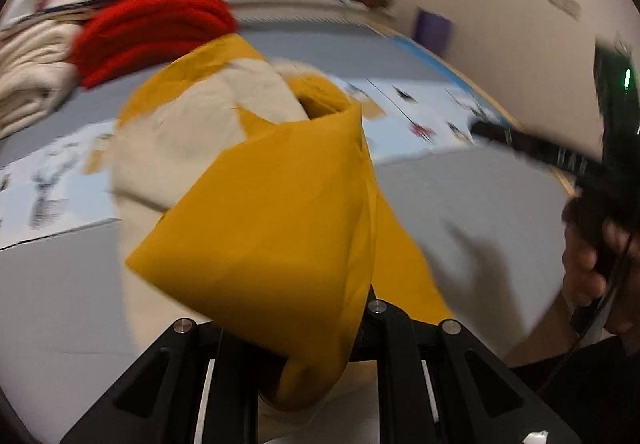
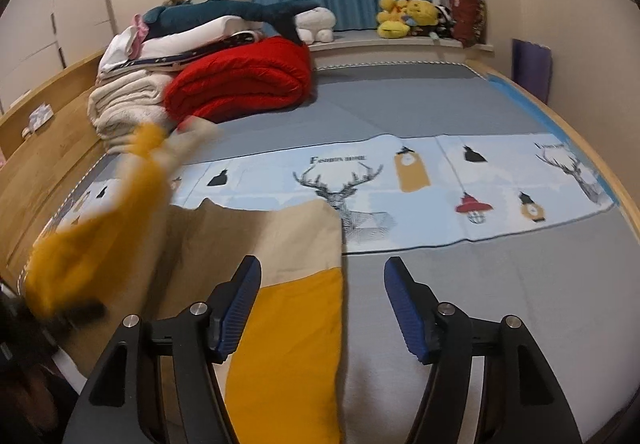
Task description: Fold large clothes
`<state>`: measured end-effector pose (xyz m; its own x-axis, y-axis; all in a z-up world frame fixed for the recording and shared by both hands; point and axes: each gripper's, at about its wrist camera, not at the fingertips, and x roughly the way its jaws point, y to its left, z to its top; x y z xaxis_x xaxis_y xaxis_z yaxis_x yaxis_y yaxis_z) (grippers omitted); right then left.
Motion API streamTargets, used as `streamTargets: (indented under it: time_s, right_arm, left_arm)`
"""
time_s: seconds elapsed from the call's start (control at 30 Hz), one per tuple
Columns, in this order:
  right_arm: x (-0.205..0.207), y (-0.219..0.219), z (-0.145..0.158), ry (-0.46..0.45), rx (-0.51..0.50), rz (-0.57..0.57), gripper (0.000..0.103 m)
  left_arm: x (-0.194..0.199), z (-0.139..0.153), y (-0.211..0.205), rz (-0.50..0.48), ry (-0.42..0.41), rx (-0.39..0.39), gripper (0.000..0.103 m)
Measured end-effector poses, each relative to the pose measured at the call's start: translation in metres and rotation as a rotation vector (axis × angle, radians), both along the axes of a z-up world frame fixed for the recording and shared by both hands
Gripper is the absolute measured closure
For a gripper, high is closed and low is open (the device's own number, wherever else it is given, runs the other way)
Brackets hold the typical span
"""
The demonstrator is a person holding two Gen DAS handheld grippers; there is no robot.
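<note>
A large mustard-yellow and beige garment [image 1: 264, 212] lies partly on the bed. My left gripper [image 1: 316, 356] is shut on a yellow fold of it and holds it lifted; the cloth hides the fingertips. In the right wrist view the garment [image 2: 280, 324] lies flat under the gripper's left side, with a raised blurred yellow part [image 2: 100, 228] at left held by the left gripper [image 2: 60, 316]. My right gripper [image 2: 322, 308] is open and empty, low over the garment's right edge. It also shows at the right of the left wrist view [image 1: 520, 144].
The bed [image 2: 480, 304] has a grey cover with a pale blue printed strip [image 2: 440, 184]. A red quilt [image 2: 240, 80], cream blankets [image 2: 120, 104] and stacked bedding sit at the back left. Plush toys [image 2: 404, 18] line the window ledge. A wooden headboard [image 2: 48, 148] runs along the left.
</note>
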<state>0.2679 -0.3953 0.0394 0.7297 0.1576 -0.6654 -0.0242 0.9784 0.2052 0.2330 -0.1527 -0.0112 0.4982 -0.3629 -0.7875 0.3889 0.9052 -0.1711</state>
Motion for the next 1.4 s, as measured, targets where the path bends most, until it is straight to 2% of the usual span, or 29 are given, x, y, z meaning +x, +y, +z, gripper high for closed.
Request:
streamTargets:
  time_s: [0.07,0.17,0.23,0.4,0.5,0.57,0.63,0.7,0.8,0.87,0.93,1.0,1.03,1.07,1.17,1.23,1.3,1.37,1.4]
  right_arm:
    - [-0.004,-0.012,0.0,0.001,0.019,-0.024,0.038]
    - [-0.005,-0.026,0.001,0.007,0.052,-0.05,0.038]
    - [-0.005,-0.03,0.001,0.011,0.082,-0.055,0.038]
    - [-0.001,-0.022,-0.001,0.026,0.151,-0.006,0.038]
    - [0.002,-0.01,-0.007,0.058,0.22,0.051,0.038]
    - [0.009,0.003,-0.019,0.124,0.29,0.107,0.038]
    - [0.015,0.015,-0.034,0.193,0.343,0.141,0.038]
    - [0.019,0.026,-0.046,0.249,0.379,0.173,0.038]
    - [0.025,0.047,-0.069,0.349,0.368,0.202,0.038]
    - [0.029,0.059,-0.085,0.42,0.368,0.214,0.038]
    - [0.033,0.067,-0.098,0.474,0.331,0.209,0.045]
    - [0.034,0.079,-0.113,0.537,0.276,0.214,0.067]
    - [0.035,0.083,-0.118,0.555,0.257,0.217,0.073]
    - [0.034,0.085,-0.121,0.561,0.245,0.219,0.084]
    - [0.034,0.087,-0.119,0.544,0.24,0.23,0.096]
    - [0.029,0.08,-0.104,0.485,0.281,0.229,0.098]
    - [0.019,0.068,-0.077,0.375,0.339,0.234,0.099]
    - [0.009,0.057,-0.056,0.282,0.321,0.239,0.099]
    - [0.003,0.049,-0.054,0.276,0.287,0.21,0.099]
  left_arm:
    - [0.001,-0.018,-0.028,-0.051,0.036,0.016,0.09]
    - [-0.001,-0.041,-0.057,-0.112,0.062,0.089,0.085]
    - [-0.002,-0.044,-0.058,-0.133,0.075,0.099,0.075]
    - [-0.017,-0.02,-0.037,-0.214,0.097,0.015,0.052]
    - [-0.027,0.005,-0.01,-0.277,0.079,-0.059,0.046]
    - [-0.028,0.017,0.013,-0.28,0.054,-0.084,0.044]
    - [-0.022,0.022,0.034,-0.249,0.017,-0.067,0.043]
    - [-0.01,0.019,0.06,-0.202,-0.026,-0.009,0.043]
    - [0.018,0.005,0.083,-0.109,-0.062,0.072,0.043]
    - [0.029,-0.007,0.101,-0.041,-0.057,0.053,0.043]
    - [0.037,-0.021,0.118,0.042,-0.017,0.027,0.043]
    - [0.052,-0.031,0.129,0.136,0.045,0.04,0.045]
    - [0.054,-0.032,0.136,0.154,0.05,0.04,0.045]
    - [0.06,-0.033,0.138,0.17,0.052,0.04,0.045]
    - [0.071,-0.035,0.148,0.21,0.075,0.01,0.045]
    - [0.077,-0.037,0.151,0.216,0.105,-0.023,0.045]
    - [0.079,-0.036,0.151,0.208,0.104,-0.034,0.045]
    - [0.074,-0.032,0.145,0.184,0.092,-0.036,0.045]
    - [0.073,-0.03,0.141,0.161,0.086,-0.037,0.045]
